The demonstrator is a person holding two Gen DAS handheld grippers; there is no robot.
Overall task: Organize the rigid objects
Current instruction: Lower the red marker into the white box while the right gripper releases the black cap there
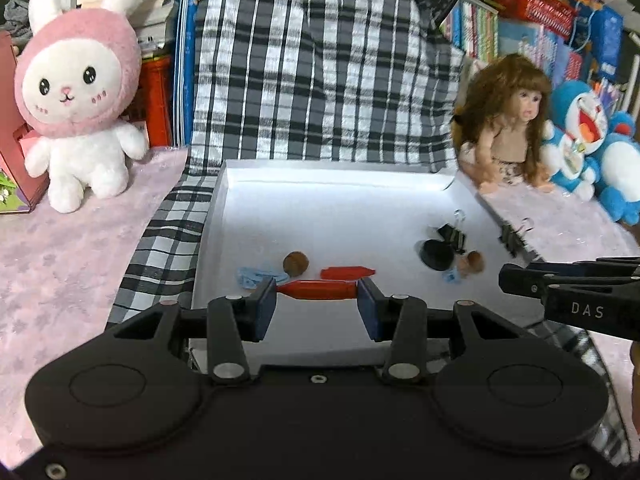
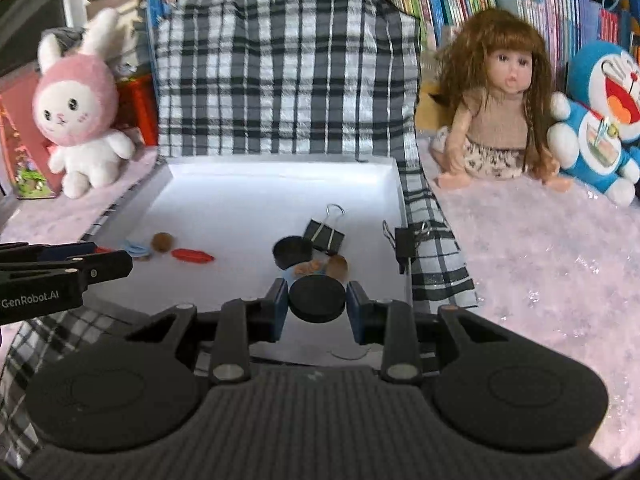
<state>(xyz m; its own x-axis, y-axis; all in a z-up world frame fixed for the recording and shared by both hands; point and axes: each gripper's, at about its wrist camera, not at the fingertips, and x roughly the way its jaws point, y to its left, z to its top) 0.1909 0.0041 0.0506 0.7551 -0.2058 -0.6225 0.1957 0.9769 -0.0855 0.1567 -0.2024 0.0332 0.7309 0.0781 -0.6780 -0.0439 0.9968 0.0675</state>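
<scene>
- Left claw: pinches a red peg end to end, so the peg's long axis runs left to right, straight across the gap between the blue pads. The peg hangs above the near edge of the white tray.
- Right claw: pinches a black disc across its width, flat face towards the camera, above the near right part of the tray.
- Key relation: each claw already carries its own piece, and the tray floor lies just beyond and below both, so the coming move is judged to be a placement, not a pick.
- Left half of the tray: a second red peg, a brown ball and a blue scrap lie just beyond the left claw.
- Right half: a black cup and a binder clip lie just beyond the disc; another clip grips the tray's right wall.
- Risk, as a judgement: the peg may roll once released.
</scene>
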